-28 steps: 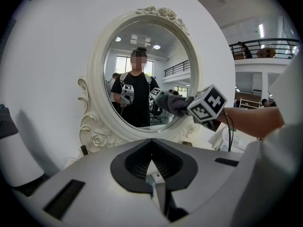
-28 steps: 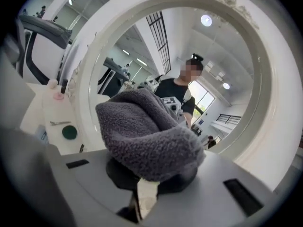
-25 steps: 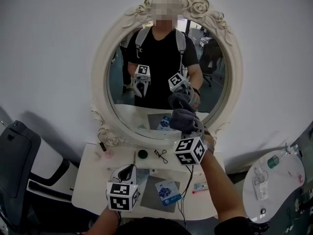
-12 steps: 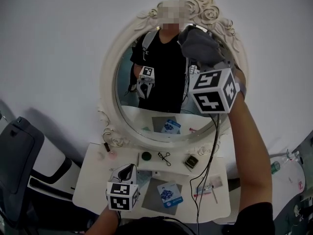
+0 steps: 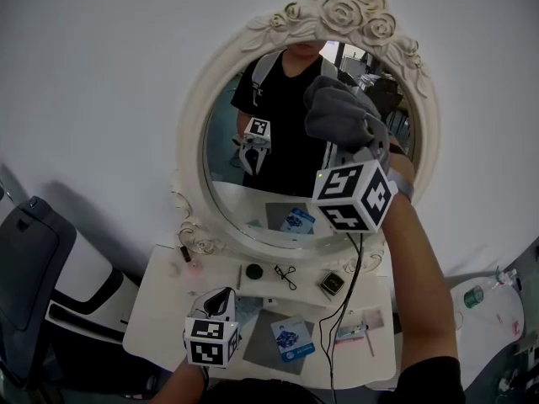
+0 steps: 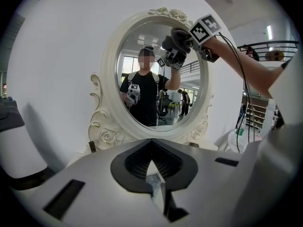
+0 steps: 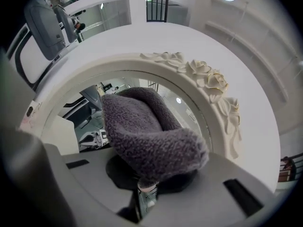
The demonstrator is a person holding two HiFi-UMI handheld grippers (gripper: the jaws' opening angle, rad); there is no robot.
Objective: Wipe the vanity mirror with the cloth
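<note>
Right gripper [image 5: 360, 146] raised, jaws clamped on grey cloth [image 5: 335, 108]. Cloth pressed against vanity mirror [image 5: 253, 200] glass, about 2 o'clock of oval. Left gripper [image 5: 221, 300] jaws together, nothing between, low at 7 o'clock over vanity table [image 5: 160, 310].

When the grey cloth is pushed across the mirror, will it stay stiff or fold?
Probably it folds: the cloth bulges and droops beyond the right gripper, so it looks soft. Its fuzzy pile suggests it is light and grips rather than slips.
</note>
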